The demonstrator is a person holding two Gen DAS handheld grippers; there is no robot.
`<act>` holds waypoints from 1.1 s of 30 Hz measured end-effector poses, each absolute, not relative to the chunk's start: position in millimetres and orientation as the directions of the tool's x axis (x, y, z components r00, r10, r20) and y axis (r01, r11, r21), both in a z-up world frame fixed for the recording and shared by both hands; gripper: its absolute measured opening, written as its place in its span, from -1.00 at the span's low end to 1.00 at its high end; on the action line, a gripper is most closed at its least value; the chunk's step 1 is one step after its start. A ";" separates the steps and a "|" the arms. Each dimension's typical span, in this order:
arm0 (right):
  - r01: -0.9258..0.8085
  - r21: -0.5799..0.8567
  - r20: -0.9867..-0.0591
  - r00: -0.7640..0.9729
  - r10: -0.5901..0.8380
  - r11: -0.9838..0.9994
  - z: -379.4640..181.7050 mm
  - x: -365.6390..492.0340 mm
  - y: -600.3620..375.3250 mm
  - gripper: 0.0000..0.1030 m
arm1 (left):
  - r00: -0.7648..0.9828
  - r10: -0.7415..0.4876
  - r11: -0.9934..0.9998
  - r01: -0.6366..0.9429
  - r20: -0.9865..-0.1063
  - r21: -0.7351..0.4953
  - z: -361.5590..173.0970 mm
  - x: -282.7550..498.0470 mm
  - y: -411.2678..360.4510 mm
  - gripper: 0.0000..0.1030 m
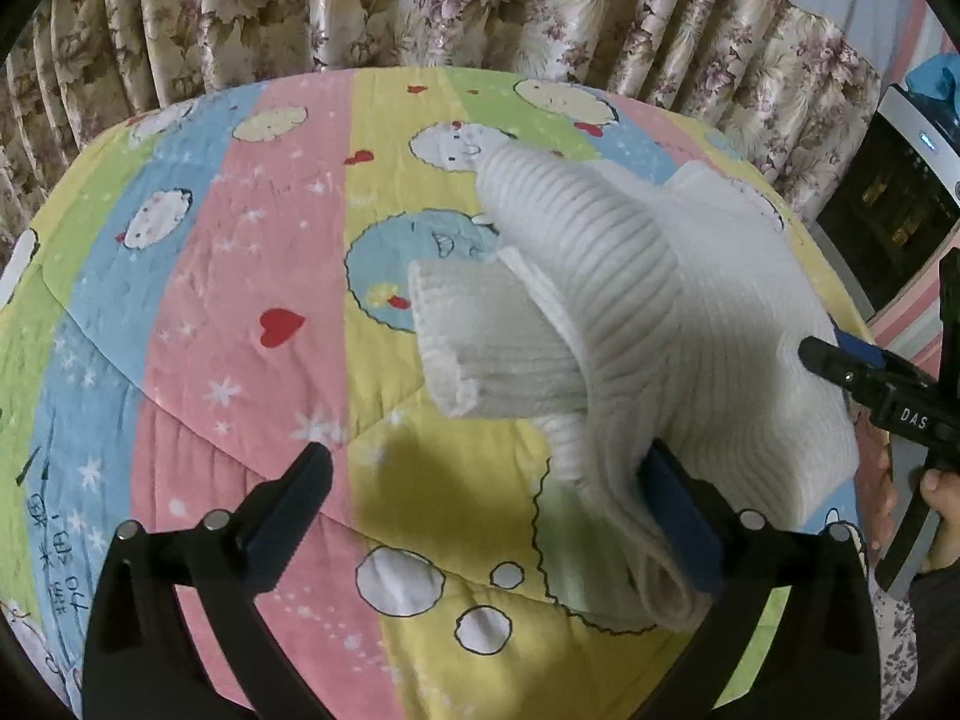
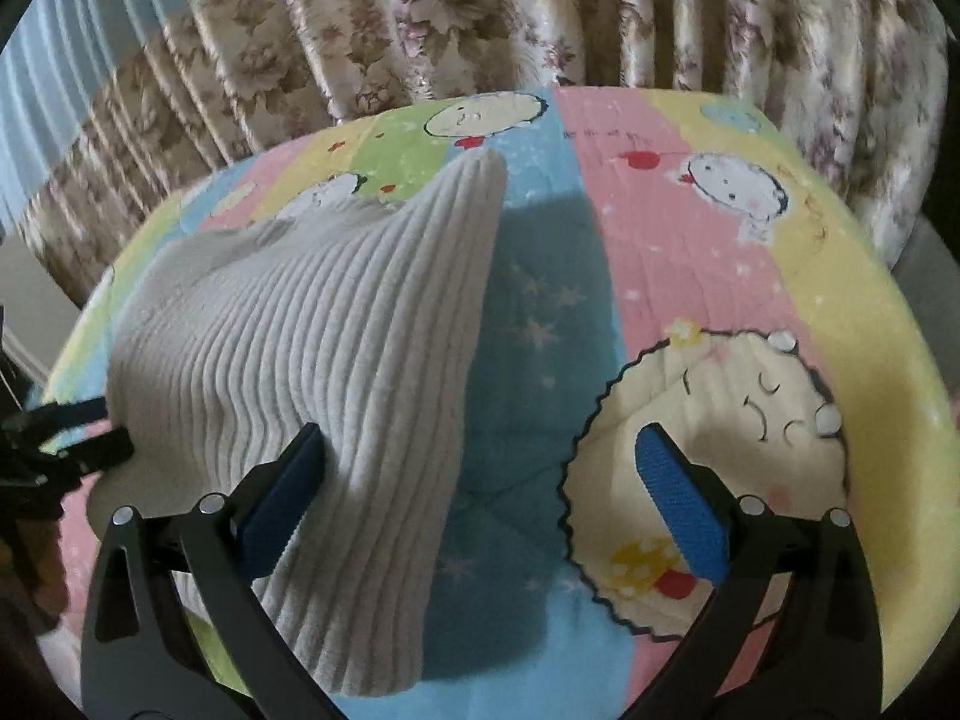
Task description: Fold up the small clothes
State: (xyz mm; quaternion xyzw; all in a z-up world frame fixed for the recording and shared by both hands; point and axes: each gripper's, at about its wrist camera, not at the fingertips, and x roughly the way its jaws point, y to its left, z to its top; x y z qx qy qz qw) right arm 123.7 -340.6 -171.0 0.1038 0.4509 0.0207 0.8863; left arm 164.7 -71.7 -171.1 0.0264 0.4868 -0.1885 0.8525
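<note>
Currently the white ribbed knit garment (image 1: 648, 312) lies ahead of and to the right of the left gripper (image 1: 486, 492), resting on a striped cartoon-print quilt (image 1: 240, 276). In the right wrist view the same garment (image 2: 312, 324) sits ahead of and to the left of the right gripper (image 2: 480, 468). One sleeve with a frayed cuff (image 1: 474, 342) lies folded across the body of the garment, which suggests the fold is partly made.

Left gripper: jaws wide apart. The right finger pad touches the near folded edge of the garment; the left finger is over bare quilt. No cloth is clamped between the jaws. This placement appears intended to bracket the near edge before closing.

Right gripper: jaws also wide apart. The left finger pad presses into the ribbed cloth; the right finger is over the quilt, clear of the garment. Nothing is held. In the left wrist view this gripper enters from the right, its tips at the far right edge of the garment, with part of a hand (image 1: 942, 516) on its handle.

The two grippers stand at opposite edges of the garment, a layout suited to lifting or folding both sides together.

Legible markings: the letters "DAS" on the right gripper body. Handwritten characters on the quilt, near left of the left gripper, are not readable. Floral curtains (image 1: 420, 0) hang beyond the quilt.
</note>
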 end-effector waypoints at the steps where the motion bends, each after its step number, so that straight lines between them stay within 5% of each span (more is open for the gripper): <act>1: 0.057 0.204 -0.793 0.596 0.131 0.977 -168.8 122.5 -338.8 0.94 | 0.459 -0.290 0.929 0.346 -0.840 -0.131 -168.7 164.0 -73.3 0.97; 19: -0.010 0.158 -0.584 0.805 0.102 0.987 -54.4 8.6 -260.7 0.94 | 0.642 -0.075 0.984 0.172 -0.763 0.048 -72.5 60.8 -25.5 0.97; 33: 0.040 0.115 -0.569 0.822 0.033 0.993 -40.9 -50.1 -228.3 0.94 | 0.708 -0.043 0.986 0.145 -0.705 0.085 -45.4 -23.6 -23.4 0.97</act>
